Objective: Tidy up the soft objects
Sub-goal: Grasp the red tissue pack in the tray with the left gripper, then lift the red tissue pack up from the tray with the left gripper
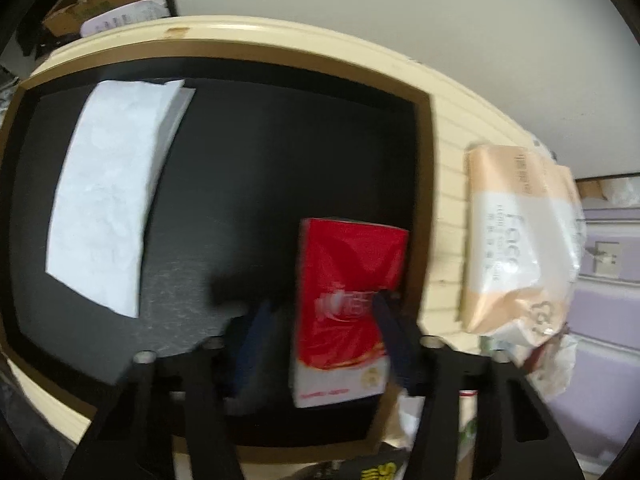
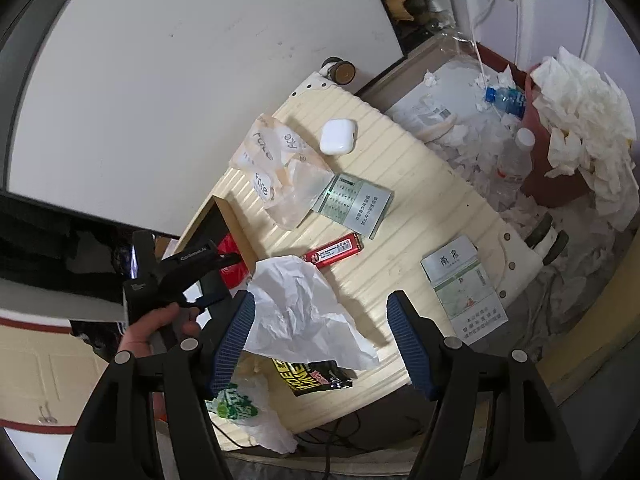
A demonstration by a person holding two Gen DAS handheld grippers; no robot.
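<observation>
A: What's around the right gripper [image 2: 320,340]?

B: Lots of clutter on the cream ribbed surface [image 2: 408,200]. Crumpled white tissue [image 2: 296,308] sits between its jaws, lower centre; jaws spread wide, pads not pressing it. Past it: red battery [image 2: 333,255], grey-green calculator-like card [image 2: 352,208], white earbud case [image 2: 338,137], and a pale carton w/ Chinese writing [image 2: 464,286] at right. Black-yellow sachet [image 2: 316,376] and green-white plastic bag [image 2: 244,412] at bottom edge.

A: Containers?

B: Black tray w/ tan rim [image 1: 424,200] fills the left wrist view. Inside: flat white tissue stack [image 1: 108,200] at upper left, and a red tissue pack [image 1: 344,304] at lower right.

A: Left gripper [image 1: 320,320]?

B: Jaws closed in on the red tissue pack, one finger [image 1: 390,332] against its right side. Blurry, though. In the right wrist view a hand [image 2: 160,328] holds it at left.

A: Any writing?

B: Peach wipes packs [image 1: 516,248] right of tray read "Face". Sachet text partly hidden. Red bin [image 2: 556,176] at upper right overflows w/ tissues.
</observation>
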